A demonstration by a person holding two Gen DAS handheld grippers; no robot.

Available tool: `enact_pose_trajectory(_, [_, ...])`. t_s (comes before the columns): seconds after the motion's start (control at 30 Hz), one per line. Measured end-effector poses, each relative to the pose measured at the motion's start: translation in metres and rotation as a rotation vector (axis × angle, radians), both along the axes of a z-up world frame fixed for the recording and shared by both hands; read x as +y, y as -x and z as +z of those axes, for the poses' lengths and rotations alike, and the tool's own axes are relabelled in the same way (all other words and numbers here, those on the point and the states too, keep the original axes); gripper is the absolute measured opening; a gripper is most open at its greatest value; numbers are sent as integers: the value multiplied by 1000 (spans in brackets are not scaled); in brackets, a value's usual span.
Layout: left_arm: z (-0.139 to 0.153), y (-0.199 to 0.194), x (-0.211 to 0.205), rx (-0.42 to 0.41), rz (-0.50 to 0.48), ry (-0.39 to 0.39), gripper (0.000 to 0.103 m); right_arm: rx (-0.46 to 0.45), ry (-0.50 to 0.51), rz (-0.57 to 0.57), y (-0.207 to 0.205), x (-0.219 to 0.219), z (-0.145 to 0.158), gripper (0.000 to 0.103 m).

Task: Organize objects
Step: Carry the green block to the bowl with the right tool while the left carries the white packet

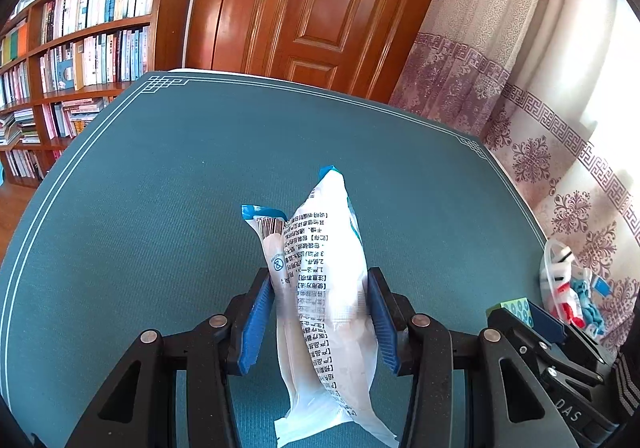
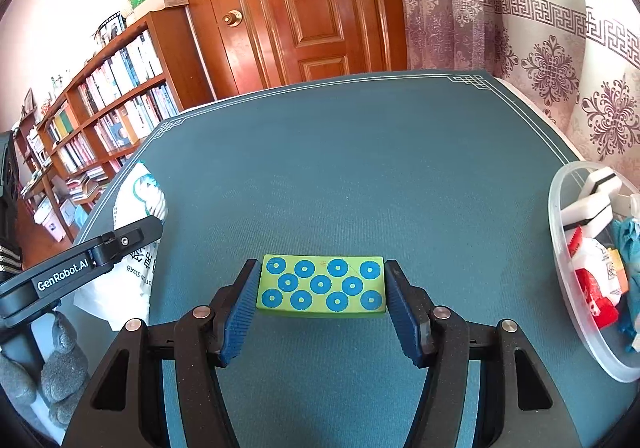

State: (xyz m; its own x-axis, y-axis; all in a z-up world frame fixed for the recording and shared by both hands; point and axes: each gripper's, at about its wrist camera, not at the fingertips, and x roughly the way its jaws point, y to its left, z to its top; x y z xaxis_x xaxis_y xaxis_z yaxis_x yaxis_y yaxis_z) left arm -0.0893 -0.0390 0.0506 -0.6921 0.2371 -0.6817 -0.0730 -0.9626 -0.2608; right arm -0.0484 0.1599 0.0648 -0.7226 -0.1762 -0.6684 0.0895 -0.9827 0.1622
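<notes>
My left gripper (image 1: 320, 288) is shut on a white plastic packet of cotton swabs (image 1: 324, 288) with blue corners and black print, held upright above the teal table mat (image 1: 160, 188). The packet (image 2: 136, 216) and left gripper also show at the left of the right wrist view. My right gripper (image 2: 322, 284) is shut on a green block with blue dots (image 2: 322, 284), its blue pads touching both short ends, above the mat (image 2: 360, 168). The block's corner (image 1: 514, 308) shows at the right of the left wrist view.
A clear plastic tub (image 2: 560, 248) at the mat's right edge holds white, red and blue items; it also shows in the left wrist view (image 1: 548, 272). A bookshelf (image 1: 80, 48), wooden door (image 1: 312, 8) and curtain (image 1: 540, 128) stand behind. A grey plush toy (image 2: 60, 360) sits at the lower left.
</notes>
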Motion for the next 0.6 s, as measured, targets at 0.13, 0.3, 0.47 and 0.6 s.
enact_pose_trajectory(0.13, [-2,-3,10,1,-21,18,49,8,2,-24,-11,13,3,62])
enact_pose_trajectory(0.3, [-5,-5,20,-3,-47,37,49,31,9,-62,-23,33,11,62])
enact_pose_trajectory(0.47, [-7,-9,28,-1,-75,57,49,66,22,-108,-34,55,24,62])
enact_pose_trajectory(0.6, [-8,-14,36,4,-102,70,49,89,16,-156,-44,74,33,62])
